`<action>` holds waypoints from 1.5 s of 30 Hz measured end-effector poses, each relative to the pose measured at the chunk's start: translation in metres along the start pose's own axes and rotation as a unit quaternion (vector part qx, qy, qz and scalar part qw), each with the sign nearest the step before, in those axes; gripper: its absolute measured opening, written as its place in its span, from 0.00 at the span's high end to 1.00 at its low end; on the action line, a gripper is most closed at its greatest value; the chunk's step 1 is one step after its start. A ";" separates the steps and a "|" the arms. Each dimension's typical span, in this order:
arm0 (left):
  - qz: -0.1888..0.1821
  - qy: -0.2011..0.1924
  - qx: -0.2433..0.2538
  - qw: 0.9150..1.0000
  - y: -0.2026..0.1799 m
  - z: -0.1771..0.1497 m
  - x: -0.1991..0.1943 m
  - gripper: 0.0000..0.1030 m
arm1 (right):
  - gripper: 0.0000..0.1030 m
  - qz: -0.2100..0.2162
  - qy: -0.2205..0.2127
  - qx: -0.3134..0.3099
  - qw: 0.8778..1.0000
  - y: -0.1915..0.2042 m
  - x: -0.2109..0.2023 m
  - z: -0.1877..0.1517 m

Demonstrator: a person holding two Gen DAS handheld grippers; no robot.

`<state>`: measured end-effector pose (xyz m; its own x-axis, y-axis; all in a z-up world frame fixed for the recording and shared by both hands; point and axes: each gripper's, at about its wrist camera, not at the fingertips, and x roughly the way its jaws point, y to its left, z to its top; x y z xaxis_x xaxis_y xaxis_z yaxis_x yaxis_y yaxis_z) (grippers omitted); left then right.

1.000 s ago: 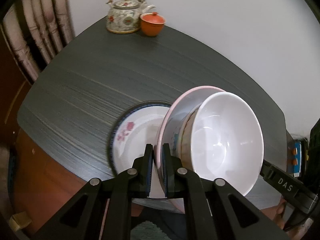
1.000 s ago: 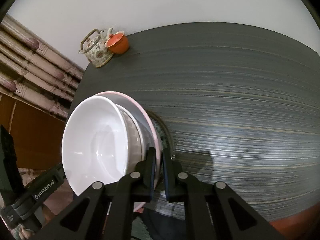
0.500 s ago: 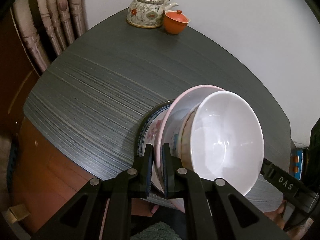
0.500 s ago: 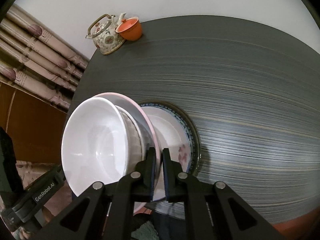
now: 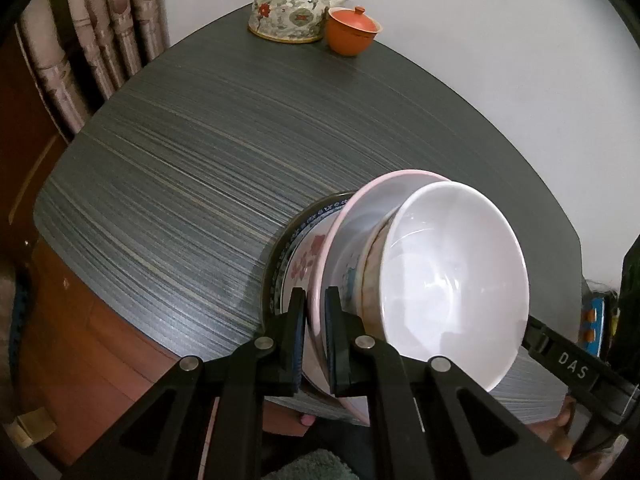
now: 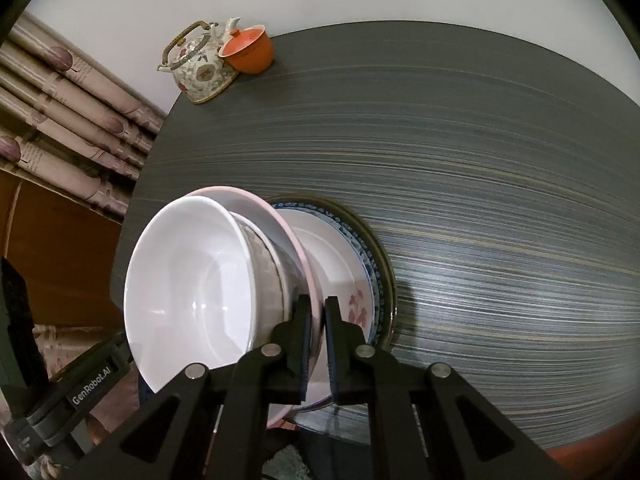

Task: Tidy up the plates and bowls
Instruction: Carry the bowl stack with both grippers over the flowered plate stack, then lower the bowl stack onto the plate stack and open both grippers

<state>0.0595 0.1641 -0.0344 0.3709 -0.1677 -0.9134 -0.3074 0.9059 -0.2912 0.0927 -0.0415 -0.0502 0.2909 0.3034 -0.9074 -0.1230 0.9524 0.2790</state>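
Both grippers clamp opposite rims of a pink-rimmed plate that carries a patterned bowl with a white bowl nested in it. My left gripper and my right gripper are both shut on that plate's rim. The stack hangs over a blue-rimmed floral plate, which lies on a dark plate near the table's front edge. Whether the held plate touches them is hidden.
The dark wood-grain table has a floral teapot and an orange lidded cup at its far corner by the wall. Curtains hang to the left.
Both grippers have carried the plate and bowls further over the table. The teapot and cup look nearer and the floral plate below sits more under the stack.
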 end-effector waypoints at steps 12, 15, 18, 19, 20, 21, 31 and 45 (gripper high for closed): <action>0.004 -0.010 0.015 1.000 -0.004 -0.002 0.013 0.95 | 0.92 0.003 -0.001 0.007 1.000 -0.006 0.010 0.001; 0.003 -0.010 0.014 1.000 -0.004 -0.002 0.014 0.95 | 0.92 0.002 -0.004 0.003 1.000 -0.005 0.010 0.001; 0.008 -0.016 0.020 1.000 -0.005 -0.004 0.014 0.95 | 0.91 0.003 -0.008 0.002 1.000 -0.005 0.010 0.002; 0.012 -0.018 0.022 1.000 -0.005 -0.005 0.014 0.95 | 0.90 0.003 -0.011 -0.002 1.000 -0.004 0.010 0.002; 0.012 -0.018 0.022 1.000 -0.006 -0.005 0.014 0.95 | 0.90 -0.002 -0.013 -0.006 1.000 -0.002 0.010 0.002; 0.013 -0.019 0.023 0.999 -0.006 -0.005 0.014 0.95 | 0.90 -0.008 -0.015 -0.012 1.000 0.000 0.010 0.002; 0.017 -0.027 0.009 0.999 0.004 -0.006 0.012 0.72 | 0.81 -0.021 -0.020 -0.021 0.999 0.000 0.009 0.002; 0.027 -0.058 0.019 0.998 0.005 -0.005 -0.006 0.50 | 0.48 -0.007 -0.056 -0.016 0.998 -0.017 -0.017 -0.001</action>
<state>0.0513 0.1674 -0.0321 0.4536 -0.0750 -0.8880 -0.2961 0.9272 -0.2295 0.0886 -0.0624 -0.0399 0.3967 0.2932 -0.8699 -0.1482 0.9557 0.2545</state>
